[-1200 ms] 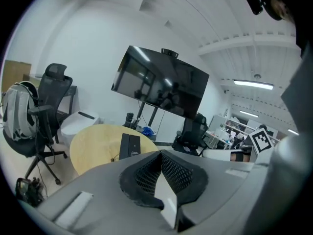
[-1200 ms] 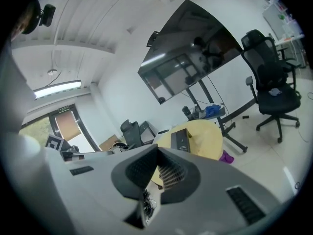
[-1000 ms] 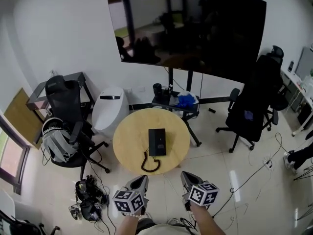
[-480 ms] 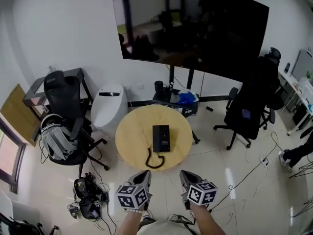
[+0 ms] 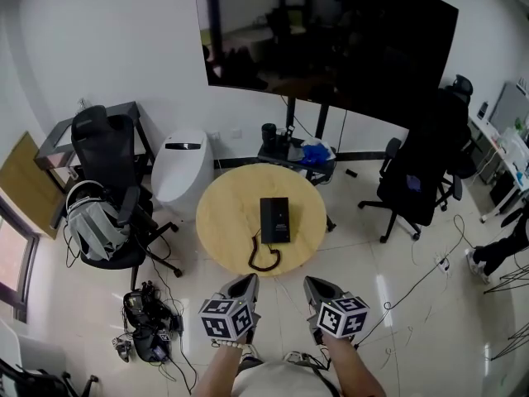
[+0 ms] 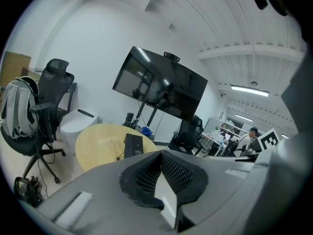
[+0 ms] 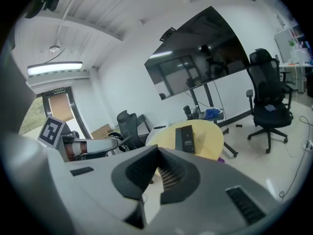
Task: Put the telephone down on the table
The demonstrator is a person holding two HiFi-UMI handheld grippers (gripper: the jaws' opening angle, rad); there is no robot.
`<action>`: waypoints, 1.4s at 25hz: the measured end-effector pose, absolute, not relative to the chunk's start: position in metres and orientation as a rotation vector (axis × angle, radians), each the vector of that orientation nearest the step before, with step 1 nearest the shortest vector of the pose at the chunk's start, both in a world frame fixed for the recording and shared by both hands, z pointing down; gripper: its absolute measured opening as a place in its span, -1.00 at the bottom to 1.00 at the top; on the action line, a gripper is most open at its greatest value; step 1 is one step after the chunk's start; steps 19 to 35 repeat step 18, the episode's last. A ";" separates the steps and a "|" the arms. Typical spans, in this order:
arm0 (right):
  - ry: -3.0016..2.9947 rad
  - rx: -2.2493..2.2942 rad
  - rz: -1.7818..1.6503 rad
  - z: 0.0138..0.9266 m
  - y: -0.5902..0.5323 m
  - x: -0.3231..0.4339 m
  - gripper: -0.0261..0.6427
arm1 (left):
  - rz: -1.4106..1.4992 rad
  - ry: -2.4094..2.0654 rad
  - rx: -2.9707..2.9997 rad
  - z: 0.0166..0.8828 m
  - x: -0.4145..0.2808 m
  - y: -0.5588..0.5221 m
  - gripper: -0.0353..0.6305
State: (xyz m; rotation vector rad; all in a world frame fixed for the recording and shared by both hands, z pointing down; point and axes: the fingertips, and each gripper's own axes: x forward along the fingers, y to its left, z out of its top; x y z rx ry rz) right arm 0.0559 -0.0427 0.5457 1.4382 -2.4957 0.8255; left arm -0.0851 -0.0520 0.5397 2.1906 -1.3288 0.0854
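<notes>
The black telephone (image 5: 274,220) lies flat on the round wooden table (image 5: 227,213), and its coiled cord (image 5: 264,260) curls toward the near rim. Both grippers hover over the floor short of the table's near edge, pointing at it. My left gripper (image 5: 248,279) is shut and holds nothing. My right gripper (image 5: 310,281) is also shut and holds nothing. The left gripper view has the telephone (image 6: 133,145) beyond the closed jaw tips (image 6: 160,153). From the right gripper view the telephone (image 7: 186,138) lies past the tips (image 7: 157,150).
A large dark screen (image 5: 331,40) stands on a stand behind the table. A black chair with a backpack (image 5: 99,222) and a white unit (image 5: 180,172) stand at the left. Another black chair (image 5: 421,172) is at the right. Cables and gear (image 5: 149,329) lie on the floor.
Both grippers have edged a little closer to the table, the right one drifting sideways and rolling slightly. The telephone has stayed put on the table. Both jaws stay shut.
</notes>
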 end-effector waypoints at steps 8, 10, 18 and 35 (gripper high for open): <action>-2.495 1.453 0.822 0.543 -0.040 0.053 -0.89 | 0.075 -1.304 2.184 0.542 -0.087 -0.049 -0.89; -2.496 1.452 0.821 0.543 -0.039 0.052 -0.89 | 0.075 -1.304 2.182 0.543 -0.088 -0.047 -0.89; -2.500 1.441 0.821 0.541 -0.040 0.045 -0.89 | 0.073 -1.303 2.175 0.543 -0.094 -0.047 -0.89; -2.500 1.441 0.821 0.541 -0.040 0.045 -0.89 | 0.073 -1.303 2.175 0.543 -0.094 -0.047 -0.89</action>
